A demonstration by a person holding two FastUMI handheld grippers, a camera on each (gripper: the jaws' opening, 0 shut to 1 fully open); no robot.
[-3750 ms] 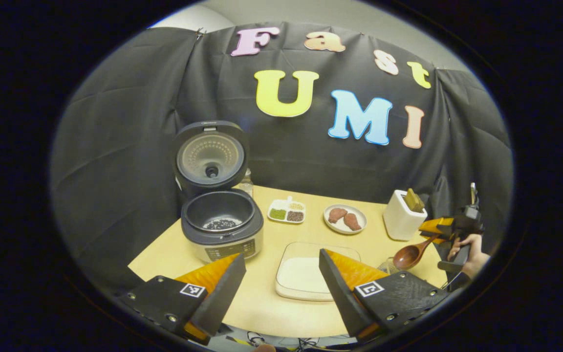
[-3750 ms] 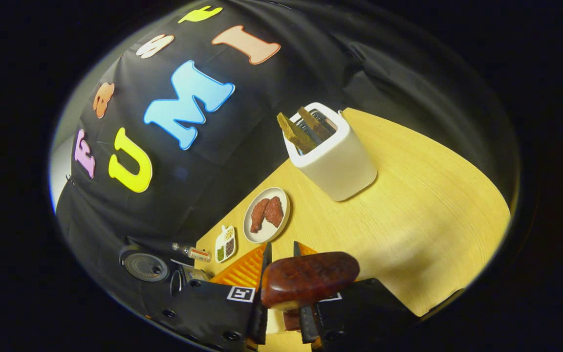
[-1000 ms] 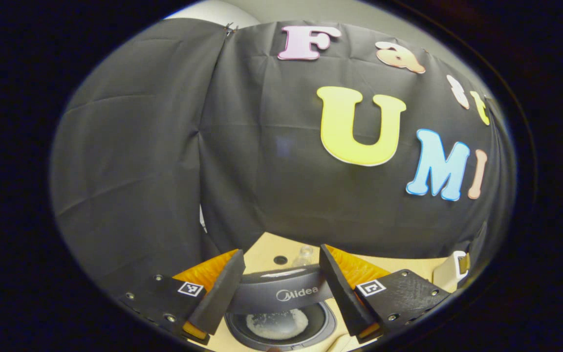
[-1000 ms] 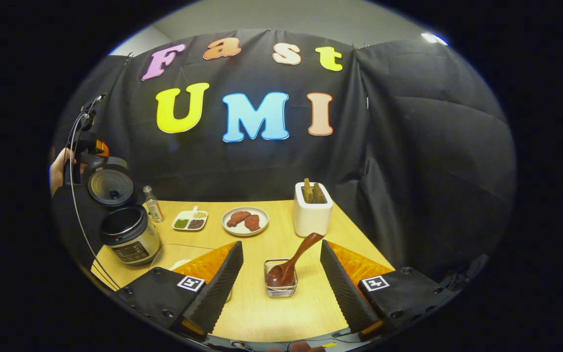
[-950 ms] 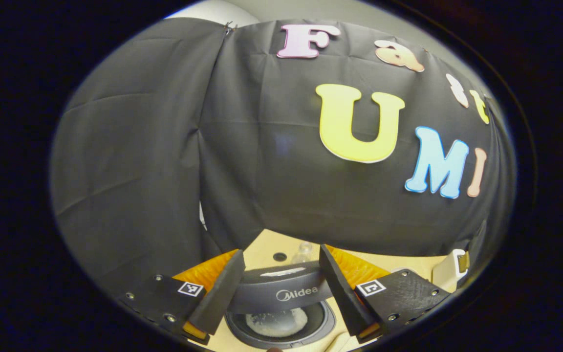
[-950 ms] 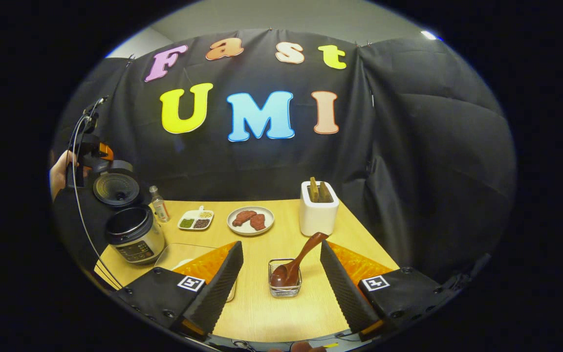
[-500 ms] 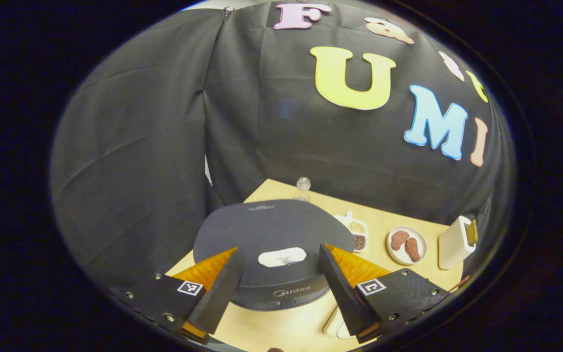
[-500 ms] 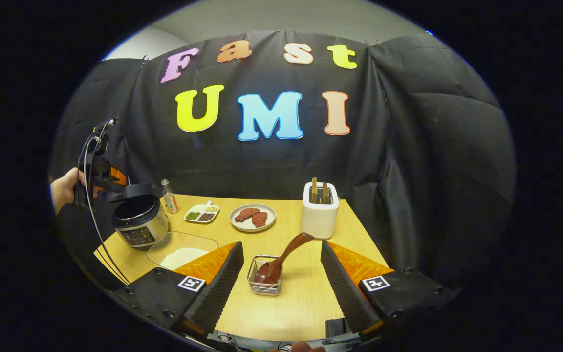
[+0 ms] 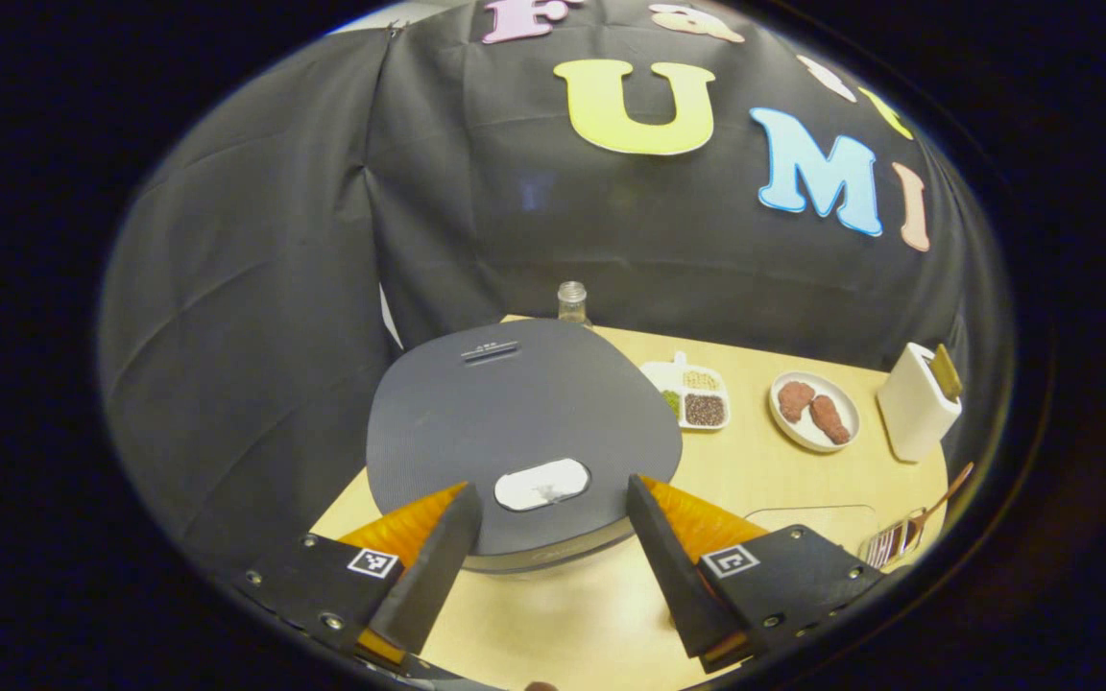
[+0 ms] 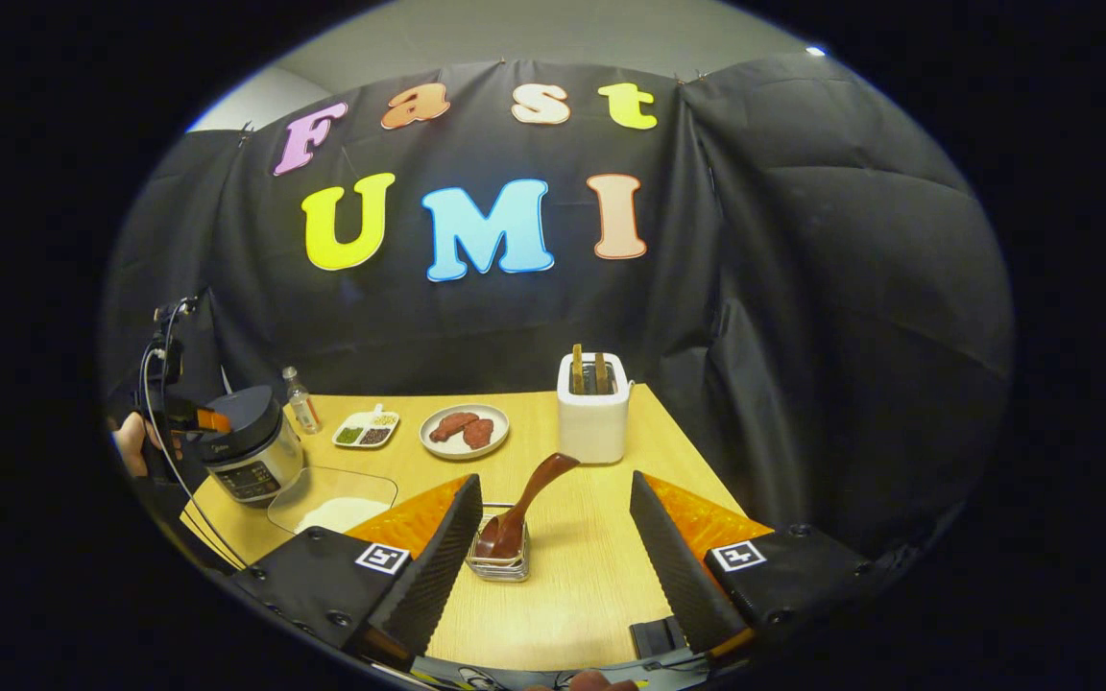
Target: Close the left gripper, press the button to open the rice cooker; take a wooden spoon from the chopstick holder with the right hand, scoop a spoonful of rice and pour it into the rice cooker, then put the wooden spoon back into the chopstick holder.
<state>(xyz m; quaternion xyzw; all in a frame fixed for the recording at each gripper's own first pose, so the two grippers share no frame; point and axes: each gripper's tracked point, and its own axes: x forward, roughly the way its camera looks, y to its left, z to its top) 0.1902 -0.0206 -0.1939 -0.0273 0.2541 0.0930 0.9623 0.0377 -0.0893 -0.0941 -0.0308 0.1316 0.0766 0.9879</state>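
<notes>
- While your left gripper (image 9: 545,537) hangs over the front edge of the rice cooker (image 9: 521,437), its fingers are spread wide and hold nothing; the cooker's lid is down, with a pale button (image 9: 542,485) just beyond the fingertips.
- Your right gripper (image 10: 553,552) is wide apart too, empty, low above the wooden table (image 10: 601,576).
- Between its fingers, a little farther off, you see the wooden spoon (image 10: 519,513) standing bowl-down and tilted in a small wire chopstick holder (image 10: 498,561).
- To the left of that holder lies a clear glass dish of rice (image 10: 332,506), near the cooker.
- Farther back stand a plate of meat (image 10: 464,431), a small divided dish (image 10: 365,429), a little bottle (image 10: 300,398) and a white toaster (image 10: 593,408).
</notes>
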